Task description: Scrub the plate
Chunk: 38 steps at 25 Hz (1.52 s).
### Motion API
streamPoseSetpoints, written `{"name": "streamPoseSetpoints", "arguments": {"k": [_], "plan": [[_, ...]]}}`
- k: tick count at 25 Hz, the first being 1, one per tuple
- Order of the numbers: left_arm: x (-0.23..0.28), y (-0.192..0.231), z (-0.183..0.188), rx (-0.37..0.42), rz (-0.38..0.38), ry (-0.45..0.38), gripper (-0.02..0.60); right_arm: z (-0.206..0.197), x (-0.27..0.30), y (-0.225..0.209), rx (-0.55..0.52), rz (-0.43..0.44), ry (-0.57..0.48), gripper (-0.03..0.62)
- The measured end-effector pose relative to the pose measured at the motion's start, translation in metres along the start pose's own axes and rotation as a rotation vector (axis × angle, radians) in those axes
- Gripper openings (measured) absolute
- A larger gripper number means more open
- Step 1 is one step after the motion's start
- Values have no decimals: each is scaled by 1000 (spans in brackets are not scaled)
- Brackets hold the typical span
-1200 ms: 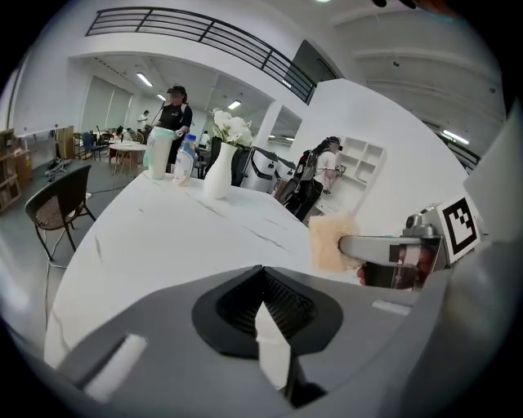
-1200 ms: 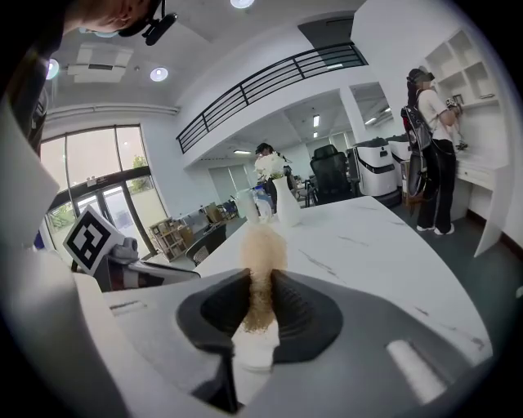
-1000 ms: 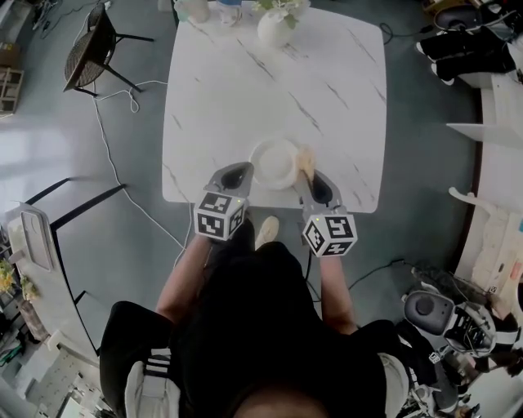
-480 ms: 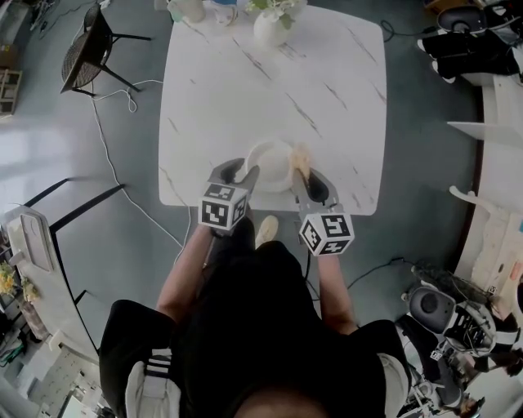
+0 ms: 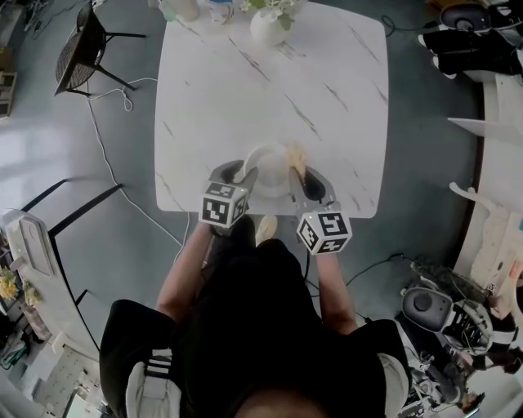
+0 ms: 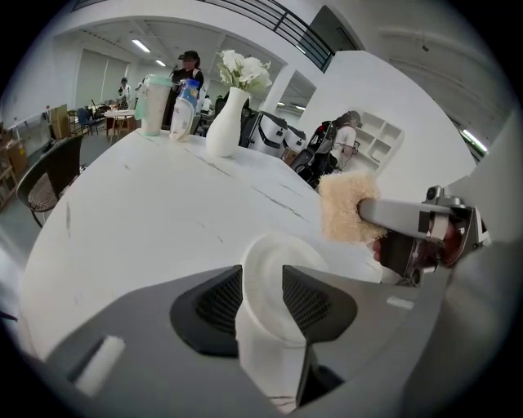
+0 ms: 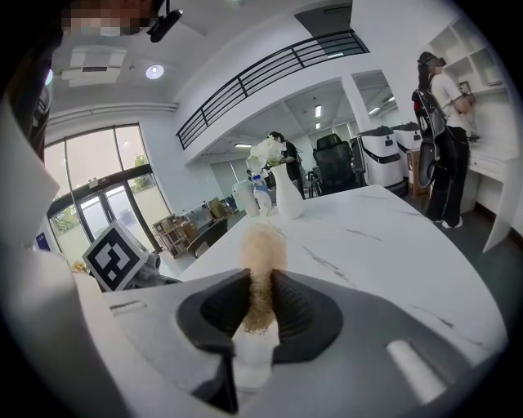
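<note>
A small white plate (image 5: 270,170) lies near the front edge of the white marble table (image 5: 327,73). My left gripper (image 5: 243,174) is at the plate's left rim. In the left gripper view the plate (image 6: 278,273) fills the gap between the two pads, and the left gripper (image 6: 263,298) is shut on it. My right gripper (image 5: 299,170) is shut on a tan sponge (image 5: 295,157), which sits at the plate's right rim. The sponge (image 7: 263,245) sticks up from between the right gripper's (image 7: 260,306) jaws, and also shows as a fuzzy sponge (image 6: 347,206) just right of the plate.
A white vase with flowers (image 5: 271,24) and bottles (image 5: 186,8) stand at the table's far edge. A black chair (image 5: 78,45) and a cable are on the floor to the left. The table's front edge (image 5: 253,211) is right under both grippers. People stand in the background.
My left gripper has moved right and forward onto the plate's left rim, and the plate is now between its pads. The right gripper with the sponge has shifted slightly toward the plate.
</note>
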<state>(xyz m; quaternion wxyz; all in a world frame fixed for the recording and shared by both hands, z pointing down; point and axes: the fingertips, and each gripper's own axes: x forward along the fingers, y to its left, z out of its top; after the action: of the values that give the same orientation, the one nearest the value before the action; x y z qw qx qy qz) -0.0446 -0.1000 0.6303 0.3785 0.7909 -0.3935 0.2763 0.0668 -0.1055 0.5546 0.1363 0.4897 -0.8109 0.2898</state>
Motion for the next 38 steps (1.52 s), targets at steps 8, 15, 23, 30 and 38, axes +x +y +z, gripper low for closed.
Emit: {"name": "streamPoseSetpoints", "arguments": {"k": [8, 15, 23, 30, 38], "plan": [[16, 9, -8, -9, 1, 41, 137, -3, 12, -1, 13, 4, 15, 69], [20, 13, -11, -23, 6, 47, 120, -8, 15, 0, 18, 10, 26, 69], [21, 19, -15, -33, 30, 45, 51, -7, 25, 14, -5, 51, 37, 69], [23, 20, -16, -32, 37, 41, 49, -10, 38, 46, -45, 151, 69, 69], [23, 20, -17, -32, 37, 40, 49, -34, 62, 60, -16, 201, 132, 69]]}}
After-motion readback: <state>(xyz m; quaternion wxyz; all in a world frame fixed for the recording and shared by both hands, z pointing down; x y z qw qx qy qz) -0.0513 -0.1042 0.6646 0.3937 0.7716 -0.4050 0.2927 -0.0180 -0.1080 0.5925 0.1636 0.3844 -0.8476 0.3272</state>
